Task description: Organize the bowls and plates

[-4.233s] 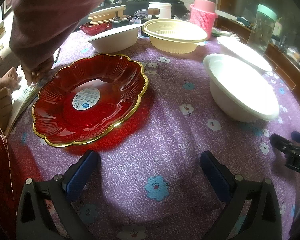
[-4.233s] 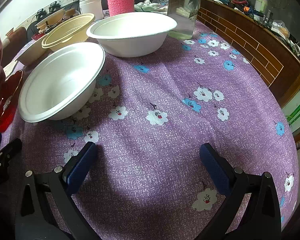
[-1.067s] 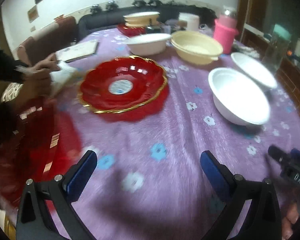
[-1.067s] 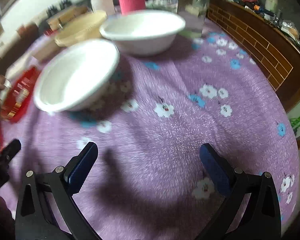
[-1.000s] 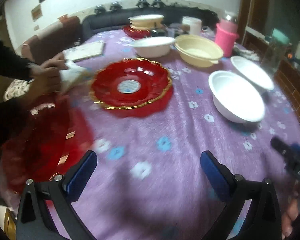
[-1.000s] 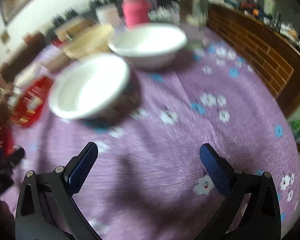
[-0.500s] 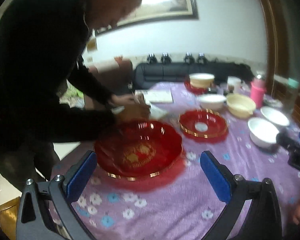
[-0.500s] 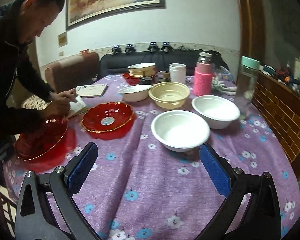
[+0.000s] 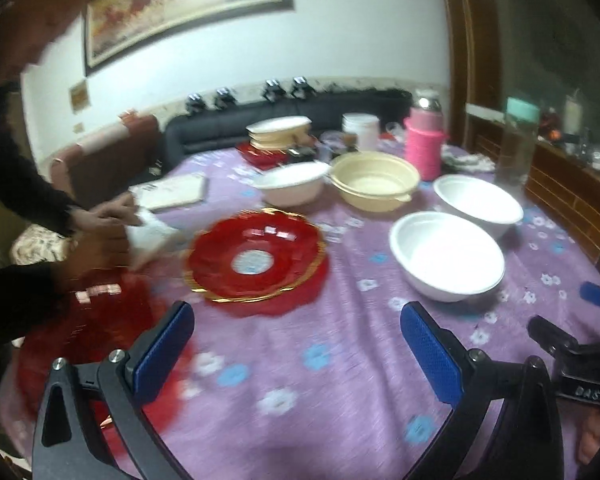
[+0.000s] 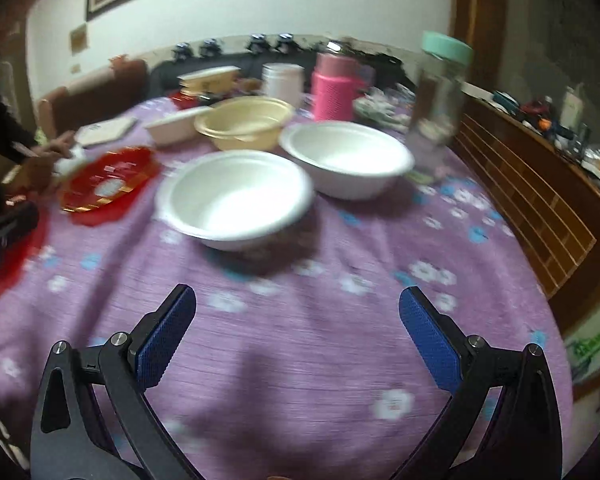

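A red gold-rimmed plate (image 9: 256, 258) lies mid-table, with a second, blurred red plate (image 9: 80, 320) at the near left. Two white bowls (image 9: 448, 256) (image 9: 478, 204) stand at the right, a third white bowl (image 9: 292, 184) and a cream bowl (image 9: 374, 184) farther back. My left gripper (image 9: 296, 352) is open and empty above the cloth, near the red plate. My right gripper (image 10: 296, 332) is open and empty in front of the nearest white bowl (image 10: 236, 196); the other white bowl (image 10: 346, 160) is behind it. The red plate also shows in the right wrist view (image 10: 108, 180).
Another person's hands (image 9: 112, 224) hold white paper at the left edge by the red plates. A pink flask (image 9: 424, 144), a clear jar with a green lid (image 10: 440, 108), a white tub (image 9: 360, 130) and stacked dishes (image 9: 278, 132) stand at the back. A wooden sideboard (image 10: 540, 184) runs along the right.
Both grippers have come down and forward toward the table since half a second ago; the plates and bowls look larger and closer. Both stay open. The other person still works at the left.
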A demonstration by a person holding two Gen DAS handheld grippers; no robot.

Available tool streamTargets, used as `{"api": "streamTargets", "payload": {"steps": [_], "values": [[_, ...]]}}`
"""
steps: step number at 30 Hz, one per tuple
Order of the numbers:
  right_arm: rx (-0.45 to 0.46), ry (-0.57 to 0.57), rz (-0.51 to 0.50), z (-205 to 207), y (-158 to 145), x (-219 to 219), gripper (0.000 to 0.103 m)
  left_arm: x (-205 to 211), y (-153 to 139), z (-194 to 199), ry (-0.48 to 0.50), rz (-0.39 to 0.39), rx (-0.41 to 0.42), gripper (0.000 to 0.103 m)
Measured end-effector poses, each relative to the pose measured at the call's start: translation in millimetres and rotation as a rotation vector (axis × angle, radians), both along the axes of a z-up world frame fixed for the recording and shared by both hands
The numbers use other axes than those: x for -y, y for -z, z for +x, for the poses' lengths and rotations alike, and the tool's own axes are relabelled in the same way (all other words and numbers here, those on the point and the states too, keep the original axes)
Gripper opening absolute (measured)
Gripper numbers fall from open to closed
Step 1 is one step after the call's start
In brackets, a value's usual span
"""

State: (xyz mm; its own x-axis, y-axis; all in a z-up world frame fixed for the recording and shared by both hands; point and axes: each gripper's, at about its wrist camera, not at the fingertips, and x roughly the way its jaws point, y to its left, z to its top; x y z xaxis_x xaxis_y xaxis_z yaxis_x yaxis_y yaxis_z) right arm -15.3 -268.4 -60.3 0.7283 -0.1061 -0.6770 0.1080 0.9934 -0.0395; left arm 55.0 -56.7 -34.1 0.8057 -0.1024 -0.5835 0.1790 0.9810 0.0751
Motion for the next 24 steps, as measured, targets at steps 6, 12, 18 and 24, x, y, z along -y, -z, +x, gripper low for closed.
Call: {"api": "streamTargets", "payload": {"steps": [6, 12, 18, 24], "values": [[-0.036, 0.153, -0.019, 17, 6, 43, 0.102, 17, 21, 29, 0.011, 0.012, -0.040, 0.103], [-0.125, 0.173, -0.091, 50, 20, 35, 0.102, 7, 39, 52, -0.064, 0.016, -0.146, 0.102], [-0.208, 0.218, -0.146, 65, 34, 35, 0.102, 7, 46, 55, -0.106, 0.073, -0.147, 0.102], [-0.198, 0.224, -0.164, 67, 35, 34, 0.102, 7, 65, 72, -0.112, 0.092, -0.281, 0.102]]}}
